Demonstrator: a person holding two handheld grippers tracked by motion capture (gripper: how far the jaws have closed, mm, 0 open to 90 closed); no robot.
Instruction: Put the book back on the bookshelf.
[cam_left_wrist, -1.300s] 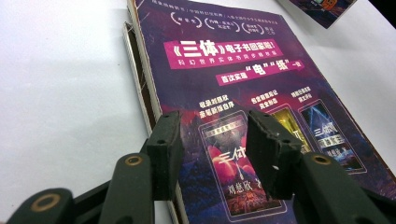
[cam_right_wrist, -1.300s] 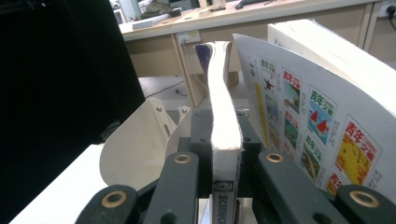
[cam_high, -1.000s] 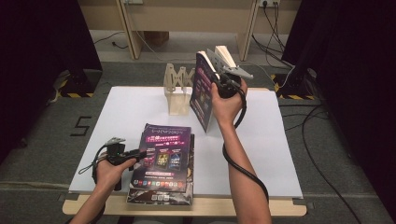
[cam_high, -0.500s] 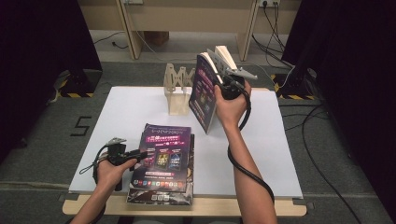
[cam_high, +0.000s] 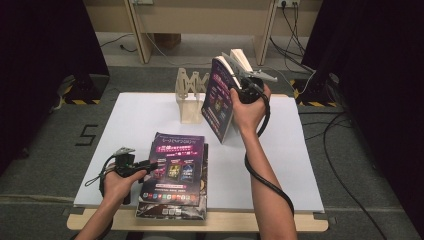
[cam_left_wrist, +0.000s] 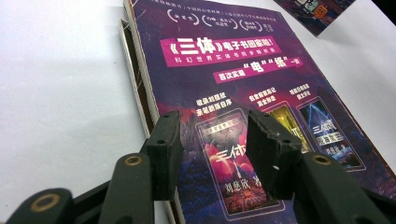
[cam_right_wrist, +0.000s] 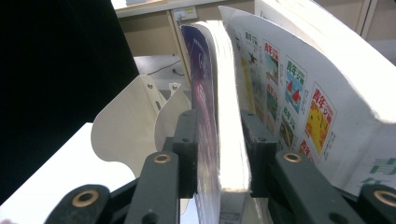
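As right gripper jaws have just been opening, purple book stands upright between them near far edge of table, beside wooden rack. Pads seem barely off covers, hard to tell. Likely release into place against white book. Versus earlier frame: book and hand hardly shifted. Left gripper spread open, unclamped, over book stack at near edge.

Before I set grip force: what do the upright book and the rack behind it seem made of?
Upright book: paper block with a glossy printed cover; sheen on the purple front, cream page edges between the right gripper jaws, which have just been opening. Rack: pale, matte thin panels, probably plywood or light wood; screws show at the joints.
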